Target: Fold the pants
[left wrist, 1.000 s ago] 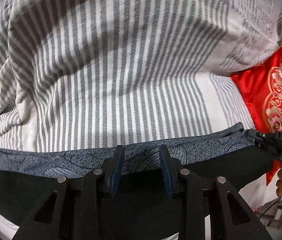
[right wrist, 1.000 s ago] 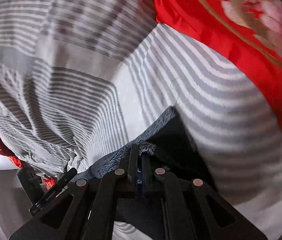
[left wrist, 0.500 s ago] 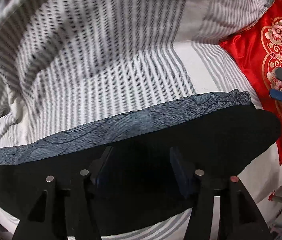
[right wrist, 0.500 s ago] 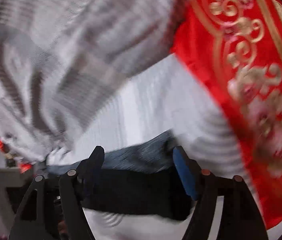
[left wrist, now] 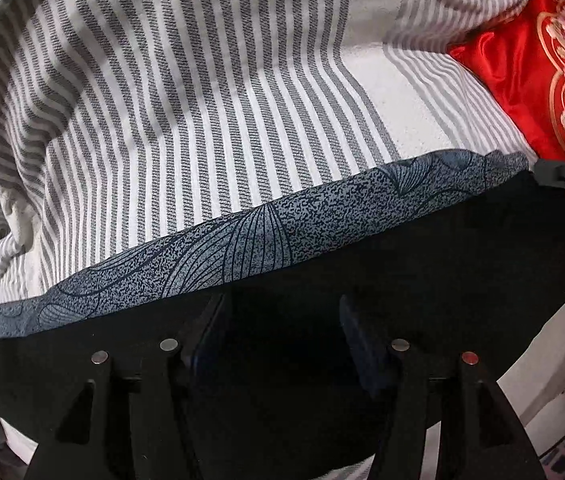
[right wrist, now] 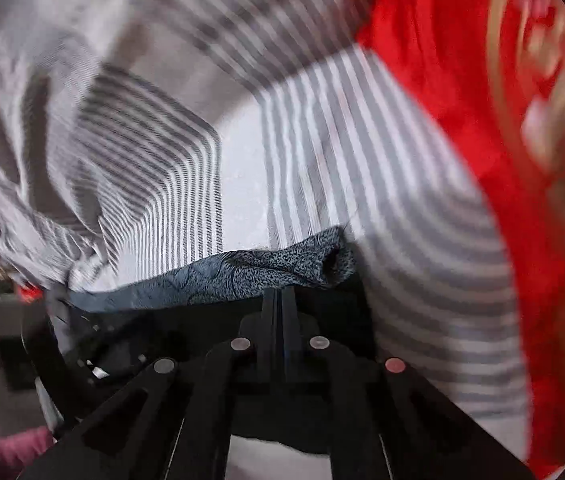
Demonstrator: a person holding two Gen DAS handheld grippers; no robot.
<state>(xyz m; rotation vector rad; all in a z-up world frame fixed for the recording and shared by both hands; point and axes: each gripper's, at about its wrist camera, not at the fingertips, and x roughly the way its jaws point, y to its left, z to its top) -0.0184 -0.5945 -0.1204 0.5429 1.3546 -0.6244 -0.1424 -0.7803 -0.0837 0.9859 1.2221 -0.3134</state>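
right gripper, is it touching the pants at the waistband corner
Touching. The right wrist view shows the right gripper fingers pressed together on the bunched patterned waistband corner of the pants, with no gap.

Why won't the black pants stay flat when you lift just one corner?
The pants look soft and floppy: their patterned band curves and sags across the striped bedsheet. Where the right gripper pinches them, the cloth bunches into a wrinkled tube, so it probably droops. They seem light, since one pinched corner holds.
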